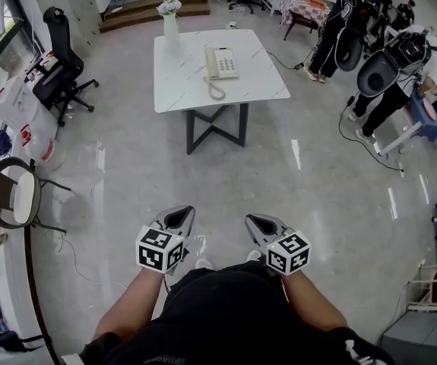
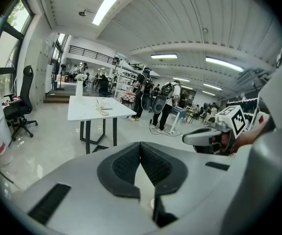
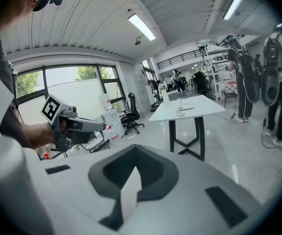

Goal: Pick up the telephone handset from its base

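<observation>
A cream telephone point(image 1: 223, 63) sits on a white marble table point(image 1: 180, 82) far ahead, its handset point(image 1: 211, 63) resting on the base and a coiled cord point(image 1: 216, 91) trailing toward me. The left gripper view shows the telephone point(image 2: 103, 105) small and distant, as does the right gripper view point(image 3: 185, 105). My left gripper point(image 1: 180, 219) and right gripper point(image 1: 259, 223) are held side by side close to my body, well short of the table. The left gripper point(image 2: 141, 145) and the right gripper point(image 3: 135, 150) both have their jaws shut, with nothing between them.
A white vase of flowers point(image 1: 170, 20) stands at the table's far edge. A black office chair point(image 1: 60, 71) and a round-seated chair point(image 1: 11, 196) are at the left. People point(image 1: 340, 29) with equipment stand at the right, with cables on the glossy floor point(image 1: 226, 181).
</observation>
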Action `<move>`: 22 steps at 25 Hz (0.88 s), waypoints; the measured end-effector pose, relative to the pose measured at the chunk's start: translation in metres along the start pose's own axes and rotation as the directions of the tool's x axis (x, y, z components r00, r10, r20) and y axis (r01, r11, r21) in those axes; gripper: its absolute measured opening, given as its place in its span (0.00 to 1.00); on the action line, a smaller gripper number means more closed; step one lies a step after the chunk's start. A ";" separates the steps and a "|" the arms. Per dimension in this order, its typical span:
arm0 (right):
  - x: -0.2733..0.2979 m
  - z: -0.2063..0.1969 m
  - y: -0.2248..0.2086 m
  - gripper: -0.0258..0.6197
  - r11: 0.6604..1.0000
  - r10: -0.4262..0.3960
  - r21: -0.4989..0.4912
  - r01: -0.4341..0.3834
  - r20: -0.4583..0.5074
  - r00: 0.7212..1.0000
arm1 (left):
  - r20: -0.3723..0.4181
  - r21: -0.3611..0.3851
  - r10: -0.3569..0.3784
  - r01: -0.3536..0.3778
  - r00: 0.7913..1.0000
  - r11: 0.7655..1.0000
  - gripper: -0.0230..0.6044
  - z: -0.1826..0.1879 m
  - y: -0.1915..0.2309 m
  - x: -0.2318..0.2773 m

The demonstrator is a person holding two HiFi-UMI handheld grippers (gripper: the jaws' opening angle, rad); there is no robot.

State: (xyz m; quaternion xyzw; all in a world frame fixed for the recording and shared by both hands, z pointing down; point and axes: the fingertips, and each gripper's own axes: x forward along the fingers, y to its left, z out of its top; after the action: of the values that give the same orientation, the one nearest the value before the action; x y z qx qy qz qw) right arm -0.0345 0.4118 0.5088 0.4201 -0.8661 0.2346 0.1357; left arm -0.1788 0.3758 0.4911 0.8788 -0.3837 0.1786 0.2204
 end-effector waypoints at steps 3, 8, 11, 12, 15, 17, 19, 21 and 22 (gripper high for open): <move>0.003 -0.007 0.011 0.04 1.000 -0.005 0.004 0.005 -0.006 1.000 | -0.014 0.005 -0.009 0.009 1.000 1.000 0.04 -0.010 0.005 -0.006; 0.007 -0.018 0.021 0.04 1.000 -0.006 -0.001 0.006 -0.029 1.000 | -0.027 -0.009 -0.020 0.020 0.999 1.000 0.04 -0.023 0.011 -0.009; 0.008 -0.015 0.019 0.04 1.000 -0.012 -0.001 0.012 -0.030 0.999 | -0.028 -0.016 -0.027 0.026 0.999 1.000 0.04 -0.025 0.012 -0.007; 0.009 -0.013 0.018 0.04 1.000 -0.013 -0.002 0.013 -0.028 1.000 | -0.027 -0.018 -0.027 0.026 0.999 0.999 0.04 -0.024 0.013 -0.005; 0.013 -0.011 0.014 0.04 1.000 -0.009 0.000 0.009 -0.029 1.000 | -0.020 -0.022 -0.027 0.027 0.999 0.999 0.04 -0.021 0.015 0.002; 0.018 -0.011 0.009 0.04 1.000 -0.002 0.001 0.002 -0.030 1.000 | -0.020 -0.022 -0.028 0.027 0.999 0.999 0.04 -0.019 0.015 0.008; 0.024 -0.007 0.003 0.04 1.000 0.007 0.001 -0.007 -0.028 1.000 | -0.026 -0.023 -0.023 0.023 0.999 0.999 0.04 -0.019 0.017 0.014; 0.029 -0.001 -0.004 0.04 1.000 0.015 -0.001 -0.015 -0.024 1.000 | -0.034 -0.028 -0.014 0.013 0.999 1.000 0.04 -0.017 0.021 0.020; 0.032 0.003 -0.009 0.04 1.000 0.017 -0.001 -0.017 -0.022 1.000 | -0.036 -0.031 -0.008 0.007 0.999 0.999 0.04 -0.014 0.023 0.024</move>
State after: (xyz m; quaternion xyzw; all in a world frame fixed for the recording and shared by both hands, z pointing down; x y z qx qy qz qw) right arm -0.0472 0.3839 0.5228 0.4099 -0.8683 0.2397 0.1433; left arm -0.1828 0.3549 0.5207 0.8733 -0.3792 0.1876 0.2415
